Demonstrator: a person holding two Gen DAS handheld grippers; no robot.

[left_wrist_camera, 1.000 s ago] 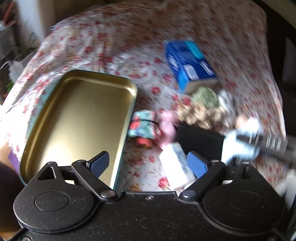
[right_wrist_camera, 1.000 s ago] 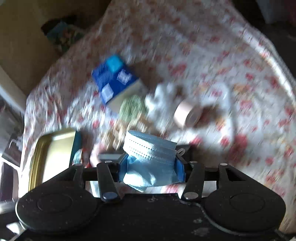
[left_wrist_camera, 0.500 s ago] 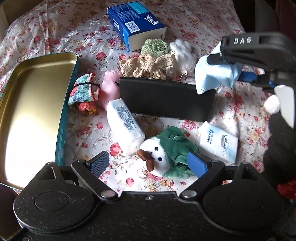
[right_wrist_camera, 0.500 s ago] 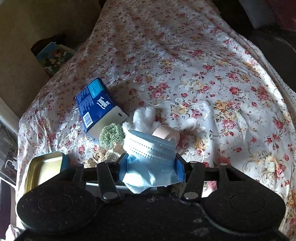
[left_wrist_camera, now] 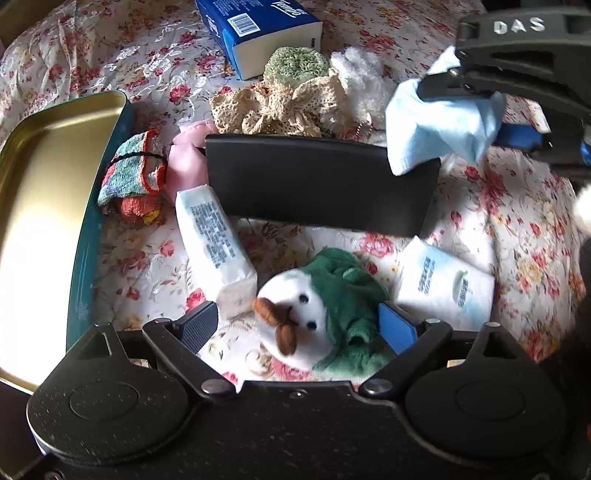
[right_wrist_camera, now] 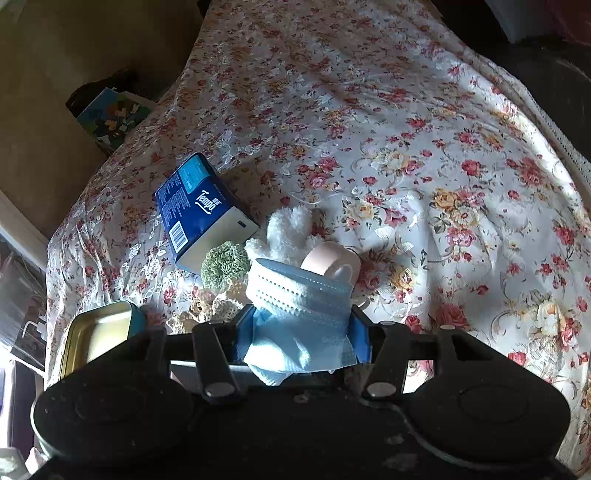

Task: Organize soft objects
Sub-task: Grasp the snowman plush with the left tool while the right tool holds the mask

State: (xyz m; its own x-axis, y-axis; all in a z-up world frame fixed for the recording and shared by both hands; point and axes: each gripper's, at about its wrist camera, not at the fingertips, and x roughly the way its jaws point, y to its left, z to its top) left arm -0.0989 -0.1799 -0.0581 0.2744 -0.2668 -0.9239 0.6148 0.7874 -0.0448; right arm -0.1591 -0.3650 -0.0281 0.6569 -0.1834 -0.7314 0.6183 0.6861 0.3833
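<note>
Floral cloth: a white bedspread printed with red and yellow roses (right_wrist_camera: 424,155) covers the whole work surface in both views.
Left gripper (left_wrist_camera: 299,325): bottom centre of the left wrist view, pointing steeply down; jaws wide apart and opening, pads not pressing anything.
Plush: a small white stuffed animal with brown nose and green fleece garment (left_wrist_camera: 317,314) lies on the cloth between the two left pads, just beside the blue right pad.
Right gripper (right_wrist_camera: 301,332): jaws clamped on a crumpled light-blue pleated face mask (right_wrist_camera: 295,317); the same mask hangs at upper right of the left wrist view.
Tin: a gold-lined rectangular metal tin with teal outer wall (left_wrist_camera: 44,206), left edge of frame, open.
Black case: a flat black rectangular pouch (left_wrist_camera: 317,184), centre, above the plush.
Tissue packs: two white plastic-wrapped pocket packs, one left of the plush (left_wrist_camera: 214,243), one right (left_wrist_camera: 443,284).
Blue box: a dark blue tissue carton (left_wrist_camera: 258,29), top centre.
Other soft items: beige crochet lace (left_wrist_camera: 288,107), green knitted puff (left_wrist_camera: 295,66), white fluffy toy (right_wrist_camera: 288,232), striped knitted bundle (left_wrist_camera: 133,173) touching the tin.
</note>
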